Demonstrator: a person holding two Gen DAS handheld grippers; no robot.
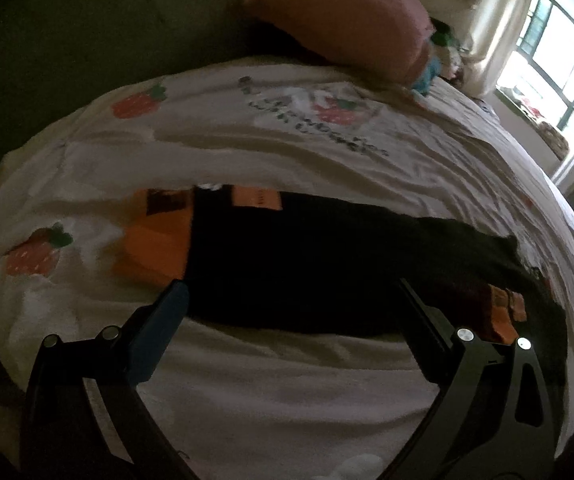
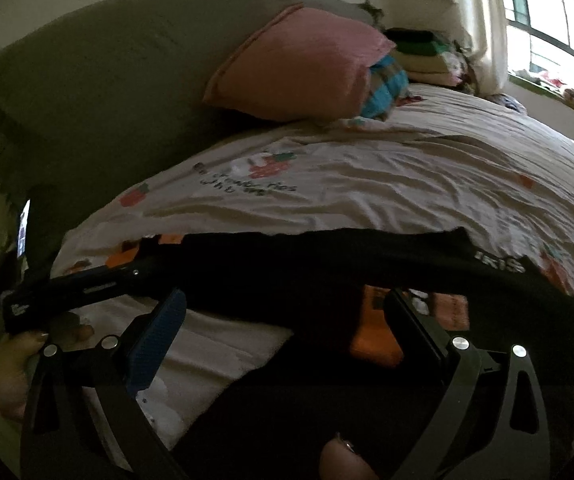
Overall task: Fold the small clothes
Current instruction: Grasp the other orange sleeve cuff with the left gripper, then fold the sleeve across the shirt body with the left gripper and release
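A: Left gripper [image 1: 291, 292] is hovering low over the bed [image 1: 247, 152], fingers spread wide, grasping nothing.

B: And the garment?

A: The black garment [image 1: 327, 264] is lying flat across the sheet, right ahead of and between those fingers. Orange patches are showing at its left end, beyond the blue pad [image 1: 159, 332].

B: Over on the right side?

A: Right gripper [image 2: 287, 300] is also gaping open, nothing pinched. The garment [image 2: 327, 264] is stretching across in front of it and running under its right finger, with an orange patch showing just inside that finger.

B: I'm seeing the other tool too.

A: Yes, the left gripper [image 2: 87, 284] is sitting off to the left of the right one, a hand [image 2: 11, 364] wrapping its handle.

B: Background?

A: A pink pillow [image 2: 299, 64] is leaning on the headboard [image 2: 99, 92] far ahead, window [image 2: 547, 20] off to the right.
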